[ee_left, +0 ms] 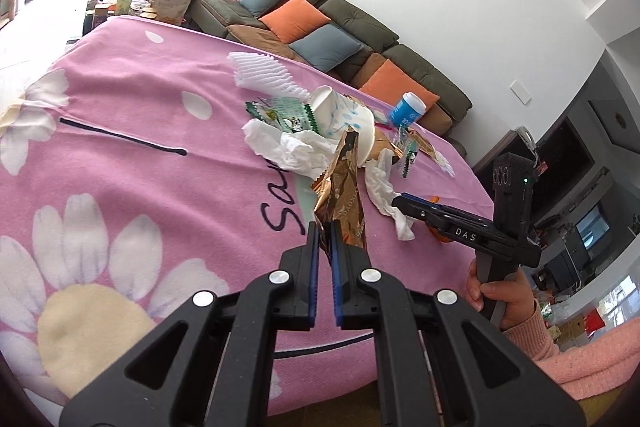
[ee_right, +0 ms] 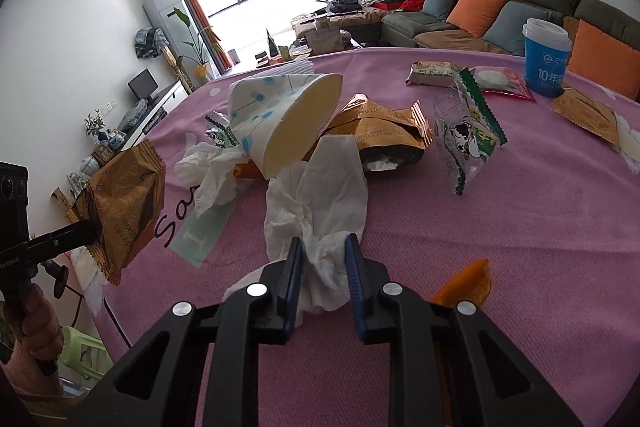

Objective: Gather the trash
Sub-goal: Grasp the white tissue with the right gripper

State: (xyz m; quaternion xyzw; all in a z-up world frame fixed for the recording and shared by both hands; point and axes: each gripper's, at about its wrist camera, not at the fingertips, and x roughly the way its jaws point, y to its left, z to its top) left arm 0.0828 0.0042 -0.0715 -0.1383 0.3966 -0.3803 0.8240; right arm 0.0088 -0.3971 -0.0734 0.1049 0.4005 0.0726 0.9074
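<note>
Left wrist view: the bench (ee_left: 120, 131) carries a pink fleece cover with daisy prints; its far edge runs close along a green sofa (ee_left: 360, 27), and its left half lies bare of trash. The trash pile sits near the bench centre. Largest item: a tipped paper cup (ee_left: 344, 119), smooth card with blue print, lying on its side against crumpled white tissue (ee_left: 296, 147). A ribbed white foam sleeve (ee_left: 268, 73) lies beyond the pile, apart from it. A blue lidded cup (ee_left: 406, 109) stands upright near the far edge.

The left claw (ee_left: 325, 231) is nearly closed, pinching a crinkled gold foil wrapper (ee_left: 340, 195) lifted above the cover.

Right wrist view: the right claw (ee_right: 323, 247) is partly closed on a soft, wadded white tissue (ee_right: 320, 203), with the tissue filling the gap between the fingers. An orange wrapper scrap (ee_right: 466, 283) lies just beside it. A clear green-edged packet (ee_right: 468, 135) stands tilted to the right of the pile.
</note>
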